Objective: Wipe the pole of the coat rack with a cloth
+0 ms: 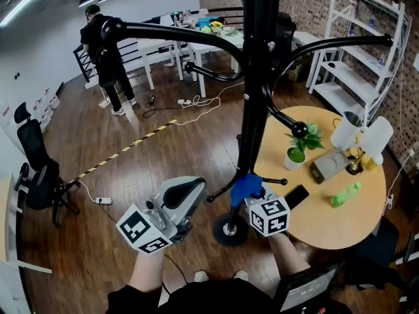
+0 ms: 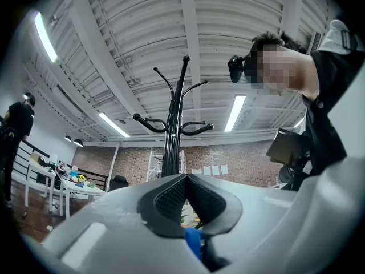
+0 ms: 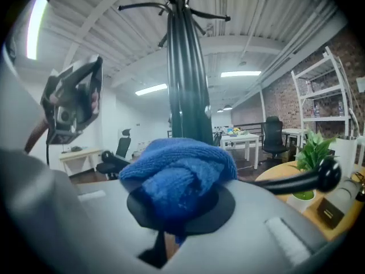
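Head view: pinching blue cloth (image 1: 245, 188) in right gripper (image 1: 254, 196) beside coat rack pole (image 1: 253, 110) at 12 o'clock, left gripper (image 1: 194, 187) pressed together. Might tip unbraced rack if shoved.

The floor (image 1: 163, 156) is dark wood planking. A yellow-black tape strip (image 1: 124, 150) runs diagonally across it, with a power strip (image 1: 103, 201) and white cables nearby. The far wall (image 1: 52, 38) is white; the right wall (image 1: 308, 2) is brick, with a white shelf unit (image 1: 359, 70) against it. White tables (image 1: 163, 44) stand at the back, where a person (image 1: 105, 57) stands beside a black railing (image 1: 82, 61). A black office chair (image 1: 36, 159) stands at the left. A round wooden surface (image 1: 327, 221) stands at the right. The ceiling (image 2: 142, 33) has white beams and tube lights (image 2: 235, 112).
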Available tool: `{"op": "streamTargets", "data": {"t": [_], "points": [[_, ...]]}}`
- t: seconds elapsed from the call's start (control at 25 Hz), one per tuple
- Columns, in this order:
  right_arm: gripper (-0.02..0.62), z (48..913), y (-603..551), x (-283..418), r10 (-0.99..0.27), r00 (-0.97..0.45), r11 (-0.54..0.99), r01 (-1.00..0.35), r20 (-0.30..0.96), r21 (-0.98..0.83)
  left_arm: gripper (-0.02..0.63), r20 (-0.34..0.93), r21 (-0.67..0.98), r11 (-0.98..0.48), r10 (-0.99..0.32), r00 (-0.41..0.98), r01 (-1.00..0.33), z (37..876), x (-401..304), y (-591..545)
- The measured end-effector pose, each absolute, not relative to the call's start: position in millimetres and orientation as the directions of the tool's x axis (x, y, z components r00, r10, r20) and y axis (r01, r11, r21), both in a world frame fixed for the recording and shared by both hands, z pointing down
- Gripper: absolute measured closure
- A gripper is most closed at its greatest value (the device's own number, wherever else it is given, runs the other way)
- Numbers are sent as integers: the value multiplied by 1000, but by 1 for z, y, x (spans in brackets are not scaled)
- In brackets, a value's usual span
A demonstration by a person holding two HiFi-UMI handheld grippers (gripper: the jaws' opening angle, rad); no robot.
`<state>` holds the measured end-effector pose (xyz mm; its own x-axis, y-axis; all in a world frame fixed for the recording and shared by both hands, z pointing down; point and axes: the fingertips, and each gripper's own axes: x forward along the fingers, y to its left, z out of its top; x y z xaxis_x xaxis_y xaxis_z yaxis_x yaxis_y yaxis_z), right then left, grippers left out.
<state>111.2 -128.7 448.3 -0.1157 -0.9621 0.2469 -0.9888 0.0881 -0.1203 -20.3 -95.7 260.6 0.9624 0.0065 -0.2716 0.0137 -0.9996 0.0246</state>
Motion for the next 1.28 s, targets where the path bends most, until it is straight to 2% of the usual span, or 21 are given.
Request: {"op": "streamTargets", "data": {"t": [0.16, 0.4, 0.56, 0.68, 0.88, 1.08, 1.28], "points": [[572, 369, -128, 115, -992, -107, 94, -981, 70, -169, 614, -283, 9, -1000, 20, 959, 24, 254, -17, -95], [572, 231, -125, 112, -974, -113, 125, -991, -199, -50, 614, -304, -29, -999, 30, 952, 23, 246, -17, -94], [572, 158, -123, 109, -942, -144, 134, -990, -304, 55, 614, -325, -50, -999, 22, 945, 6, 236, -22, -96], [572, 134, -123, 109, -936, -150, 126, -988, -320, 94, 614, -333, -64, -998, 17, 943, -4, 234, -26, -96], [572, 143, -119, 109, -925, -132, 108, -990, -356, 85, 614, -333, -69, -998, 12, 943, -11, 232, -30, -98], [572, 205, -122, 107, -958, -133, 122, -991, -253, 58, 614, -324, -41, -999, 16, 946, 3, 237, -25, -98], [572, 301, -126, 109, -988, -120, 122, -992, -97, -16, 614, -296, -5, -1000, 14, 955, 13, 252, -14, -101]]}}
